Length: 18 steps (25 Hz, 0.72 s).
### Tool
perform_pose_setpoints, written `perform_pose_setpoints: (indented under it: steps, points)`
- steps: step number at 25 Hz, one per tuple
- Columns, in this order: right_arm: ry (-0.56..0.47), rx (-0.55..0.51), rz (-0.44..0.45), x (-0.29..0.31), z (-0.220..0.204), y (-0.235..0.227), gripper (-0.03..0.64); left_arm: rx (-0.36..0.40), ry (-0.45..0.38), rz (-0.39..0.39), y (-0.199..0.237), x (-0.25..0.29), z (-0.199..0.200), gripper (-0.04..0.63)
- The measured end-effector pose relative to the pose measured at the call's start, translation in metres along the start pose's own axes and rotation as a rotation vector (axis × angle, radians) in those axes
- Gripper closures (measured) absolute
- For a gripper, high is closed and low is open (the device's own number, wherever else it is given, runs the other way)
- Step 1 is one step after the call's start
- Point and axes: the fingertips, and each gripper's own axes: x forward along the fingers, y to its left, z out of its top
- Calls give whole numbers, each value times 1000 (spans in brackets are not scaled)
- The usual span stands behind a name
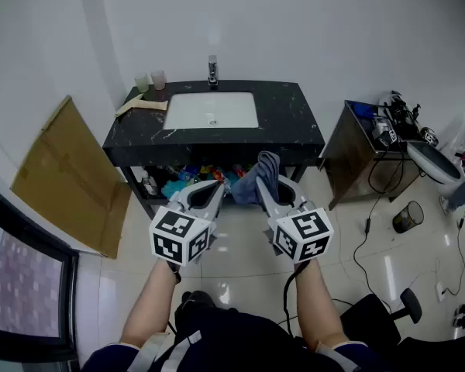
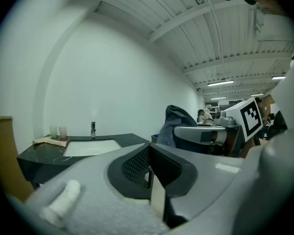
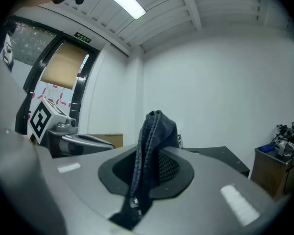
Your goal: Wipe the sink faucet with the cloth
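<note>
Blue-grey cloth point(image 1: 265, 169) clamped in right gripper point(image 1: 270, 194), left gripper point(image 1: 215, 186) together and empty; one faucet point(image 1: 212, 70), two cups point(image 1: 158, 79).

The right claw point(image 3: 146, 173) pinches a dark blue cloth point(image 3: 156, 131) that stands upright between its jaws.

Black, white-veined tabletop point(image 1: 287, 118) against the wall. Holds a white sink point(image 1: 187, 111) sunk in its middle, a faucet point(image 1: 212, 70) upright behind it, two pale cups point(image 1: 158, 79) in the back left corner, a beige flat piece point(image 1: 142, 105) just before them. Below, glossy tiled floor point(image 1: 240, 262); carries a leaning cardboard sheet point(image 1: 66, 177) at left, a dark bin point(image 1: 407, 217) at right.
</note>
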Motion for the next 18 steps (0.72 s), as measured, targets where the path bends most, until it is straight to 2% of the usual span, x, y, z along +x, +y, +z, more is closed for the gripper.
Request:
perform_pose_setpoints:
  steps: [10, 18]
  points:
    - [8, -22, 1, 47, 4, -15, 571, -1, -13, 2, 43, 26, 9, 594]
    - [29, -44, -17, 120, 6, -42, 571, -16, -32, -29, 108, 79, 21, 594]
